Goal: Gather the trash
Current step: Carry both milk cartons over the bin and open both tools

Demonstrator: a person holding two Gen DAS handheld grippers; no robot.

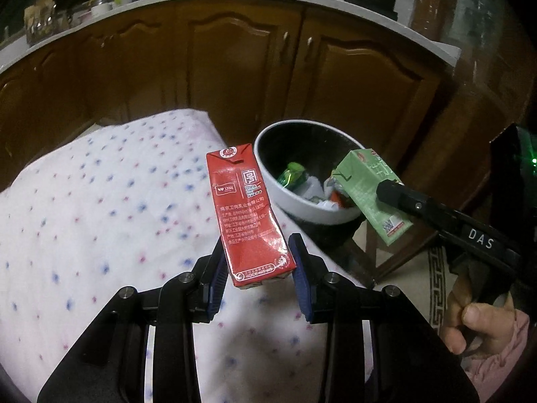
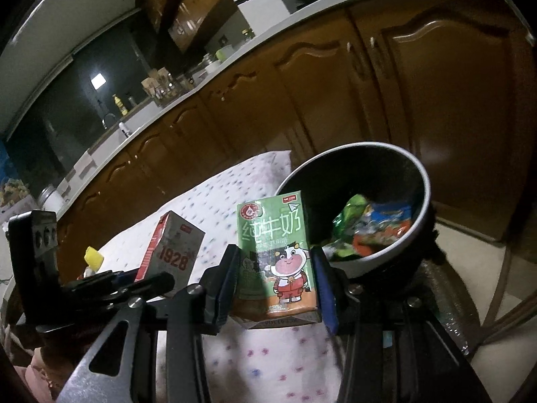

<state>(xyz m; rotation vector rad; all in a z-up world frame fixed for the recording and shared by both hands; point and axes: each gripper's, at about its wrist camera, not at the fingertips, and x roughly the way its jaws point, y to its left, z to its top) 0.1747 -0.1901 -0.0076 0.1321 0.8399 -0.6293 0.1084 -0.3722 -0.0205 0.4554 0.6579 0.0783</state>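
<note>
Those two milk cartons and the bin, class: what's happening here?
A person holds a gripper in each hand. The left gripper clamps a red carton; the right gripper clamps a green carton. Both cartons are in the air above the dotted cloth, near the white bin, which already holds wrappers. Neither is dropped in yet.

Green milk carton [image 2: 277,255] clamped upright in the right gripper [image 2: 277,285].
Just behind it, a round white-rimmed bin [image 2: 426,181] holding crumpled wrappers [image 2: 369,231]; to the left, a red-and-grey carton [image 2: 174,248] pinched by the left gripper [image 2: 134,278] over dotted white cloth [image 2: 235,188].
</note>
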